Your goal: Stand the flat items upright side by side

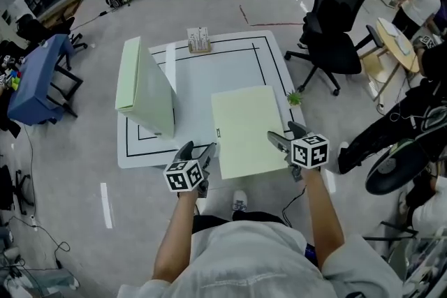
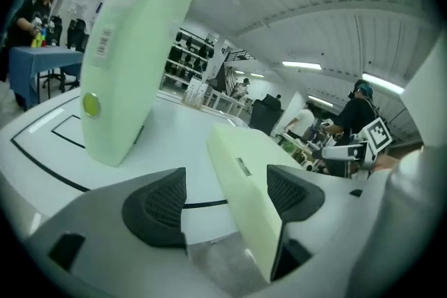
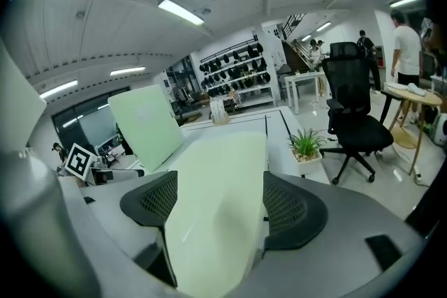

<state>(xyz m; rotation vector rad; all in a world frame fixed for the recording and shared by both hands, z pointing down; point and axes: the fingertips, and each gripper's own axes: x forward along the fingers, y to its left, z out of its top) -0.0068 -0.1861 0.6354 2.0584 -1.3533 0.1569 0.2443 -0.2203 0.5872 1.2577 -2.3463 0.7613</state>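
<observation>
A pale green flat binder [image 1: 248,129] lies on the white table [image 1: 209,59], its near edge past the table's front. A second green binder [image 1: 143,87] stands upright at the left, inside the black outline. My left gripper [image 1: 198,148] is at the flat binder's near left corner. In the left gripper view the flat binder's edge [image 2: 241,185] runs between the jaws against the right pad, well apart from the left pad; that gripper [image 2: 225,193] is open. My right gripper [image 1: 285,133] straddles the near right corner. There the flat binder [image 3: 216,192] fills the gap of the wide-open gripper [image 3: 220,202].
A small rack [image 1: 199,40] with white cards stands at the table's back edge. A little green plant [image 1: 294,98] sits at the right edge. A black office chair [image 1: 335,31] stands beyond the right side. A blue table [image 1: 38,80] is at far left.
</observation>
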